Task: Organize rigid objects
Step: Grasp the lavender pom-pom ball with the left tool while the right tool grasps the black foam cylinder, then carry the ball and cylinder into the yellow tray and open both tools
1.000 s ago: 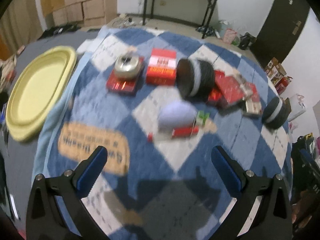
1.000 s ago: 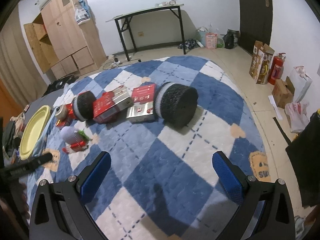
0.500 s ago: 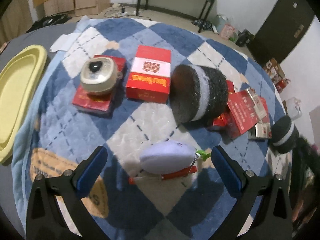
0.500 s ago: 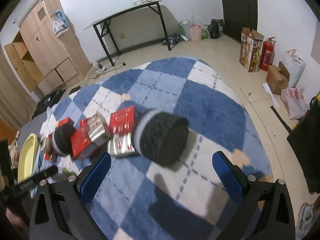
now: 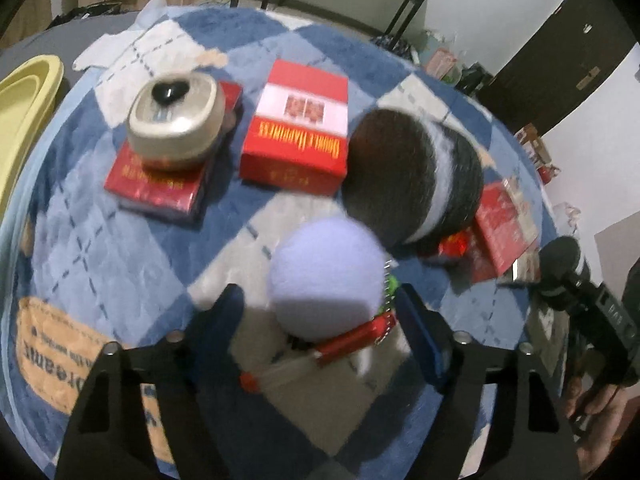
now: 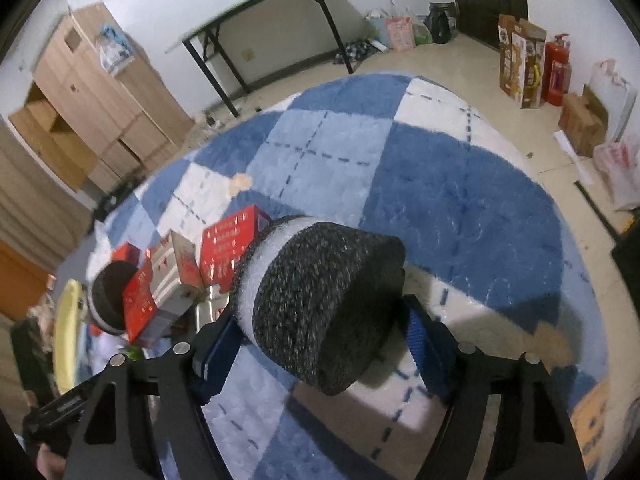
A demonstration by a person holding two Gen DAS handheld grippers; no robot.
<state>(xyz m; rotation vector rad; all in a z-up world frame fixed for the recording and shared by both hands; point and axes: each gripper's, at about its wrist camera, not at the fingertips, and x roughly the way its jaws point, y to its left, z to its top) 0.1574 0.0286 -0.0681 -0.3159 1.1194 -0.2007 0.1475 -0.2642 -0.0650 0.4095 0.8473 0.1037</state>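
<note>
**Two grippers close in on soft-looking shapes on a checked rug**

Blue-and-white checked rug is seen under both grippers. From the left wrist, a pale lilac egg-shaped object is framed between the spread fingers of the left gripper; contact with either finger cannot be made out, the frame being blurred. A red pen-like stick lies just beneath it. Behind it a dark cylinder with a white band lies on its side, beside a red box with yellow lettering. Further left, a beige rounded case rests on a flat red box. A yellow tray is cut off at the left edge.

Only the right wrist view shows a second dark banded cylinder lying between the fingers of the right gripper. The fingers are set wide on either side of it; the right fingertip is hidden behind the cylinder, so a grip cannot be confirmed. Red boxes and the first cylinder's dark end appear small to its left. A black folding table, a wooden cabinet and a red fire extinguisher are seen beyond the rug.
</note>
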